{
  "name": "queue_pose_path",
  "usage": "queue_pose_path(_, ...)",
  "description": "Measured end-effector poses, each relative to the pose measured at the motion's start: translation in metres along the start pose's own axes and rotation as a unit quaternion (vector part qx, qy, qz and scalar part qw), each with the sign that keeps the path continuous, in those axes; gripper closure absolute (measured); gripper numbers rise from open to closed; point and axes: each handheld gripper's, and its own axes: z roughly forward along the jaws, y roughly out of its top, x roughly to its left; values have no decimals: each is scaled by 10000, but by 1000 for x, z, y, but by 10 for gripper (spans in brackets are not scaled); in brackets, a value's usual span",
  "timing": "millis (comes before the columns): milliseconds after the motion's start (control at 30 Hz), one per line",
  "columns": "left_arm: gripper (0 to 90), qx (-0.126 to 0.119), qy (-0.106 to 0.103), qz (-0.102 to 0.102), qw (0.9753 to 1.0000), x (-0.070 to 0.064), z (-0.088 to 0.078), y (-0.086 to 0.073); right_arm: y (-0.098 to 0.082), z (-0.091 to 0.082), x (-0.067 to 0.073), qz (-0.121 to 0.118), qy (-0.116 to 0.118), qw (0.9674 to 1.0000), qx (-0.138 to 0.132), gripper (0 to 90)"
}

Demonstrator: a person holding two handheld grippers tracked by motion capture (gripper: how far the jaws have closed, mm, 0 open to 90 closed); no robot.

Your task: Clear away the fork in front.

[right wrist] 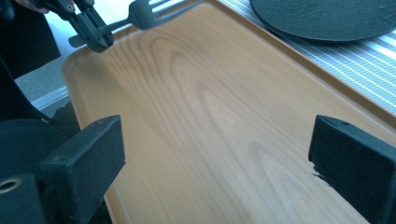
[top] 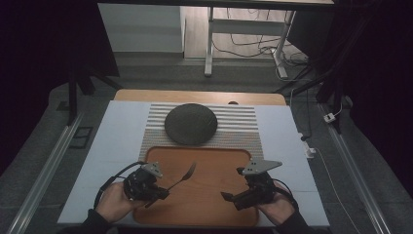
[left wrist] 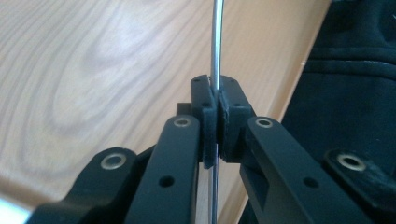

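My left gripper (top: 157, 191) was clamped on the fork (top: 183, 176), lifted over the tray (top: 214, 204). My right gripper (right wrist: 219, 154) stood apart, empty. The plate (top: 190, 124) ahead lay bare; placing the fork remained, I judged.

Counted on the table: one fork (top: 184, 176) — a single metal piece. One wooden tray (top: 214, 204). One dark round plate (top: 190, 124), alone on one striped placemat (top: 238, 127). One pale table cover (top: 122, 141) under the lot. Two hand-held grippers — the left gripper (top: 157, 197) and the right gripper (top: 230, 199), each with two black jaws. Two hands in view, one per gripper.
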Motion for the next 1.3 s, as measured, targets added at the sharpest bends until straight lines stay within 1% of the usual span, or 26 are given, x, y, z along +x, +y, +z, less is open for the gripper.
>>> queue_pose_path(133, 858, -65, 63, -290, 9995, 1, -2, -8, -4, -4, 0, -14, -161, 9999, -60, 4)
queue_pose_path(233, 857, -33, 149, -482, 9987, 0, -2, -14, -8, -7, -1, 9, -267, 9996, -94, 0)
queue_pose_path(300, 857, -26, 208, -628, 9978, -1, -2, -17, -12, -11, -1, 49, -376, 9992, -117, 0)
queue_pose_path(400, 856, -35, 251, -854, 9960, -1, -2, -21, -14, -13, -1, 74, -415, 9990, -167, 0)
queue_pose_path(467, 856, -46, 344, -1063, 9937, -1, -1, -23, -17, -16, -1, 84, -472, 9987, -163, 0)
queue_pose_path(533, 856, -4, 387, -1241, 9915, 0, 1, -24, -21, -21, -2, 144, -507, 9984, -192, 0)
queue_pose_path(600, 856, 23, 423, -1460, 9884, 1, 3, -26, -23, -23, -2, 170, -538, 9982, -188, 0)
queue_pose_path(733, 855, 152, 482, -1742, 9834, 4, 8, -28, -30, -29, -3, 262, -589, 9977, -210, 0)
queue_pose_path(767, 855, 206, 491, -1759, 9830, 5, 9, -28, -31, -31, -3, 286, -625, 9974, -194, 0)
queue_pose_path(800, 854, 219, 501, -1807, 9820, 6, 10, -29, -35, -34, -4, 329, -662, 9971, -196, 0)
queue_pose_path(833, 854, 245, 508, -1832, 9815, 6, 11, -29, -35, -34, -4, 329, -662, 9971, -196, 0)
queue_pose_path(900, 854, 268, 530, -1859, 9808, 7, 12, -29, -37, -37, -4, 383, -700, 9966, -206, 0)
queue_pose_path(1033, 853, 303, 586, -1824, 9810, 7, 15, -29, -41, -40, -5, 434, -731, 9962, -176, 0)
queue_pose_path(1067, 853, 313, 601, -1827, 9808, 7, 17, -28, -42, -41, -5, 423, -760, 9961, -137, 0)
queue_pose_path(1133, 852, 359, 635, -1812, 9807, 7, 19, -28, -43, -41, -4, 430, -735, 9963, -146, 0)
queue_pose_path(1200, 851, 401, 642, -1806, 9806, 8, 21, -28, -43, -42, -4, 391, -776, 9962, -106, 0)
queue_pose_path(1300, 848, 444, 640, -1793, 9807, 8, 24, -28, -44, -42, -4, 380, -767, 9963, -92, 0)
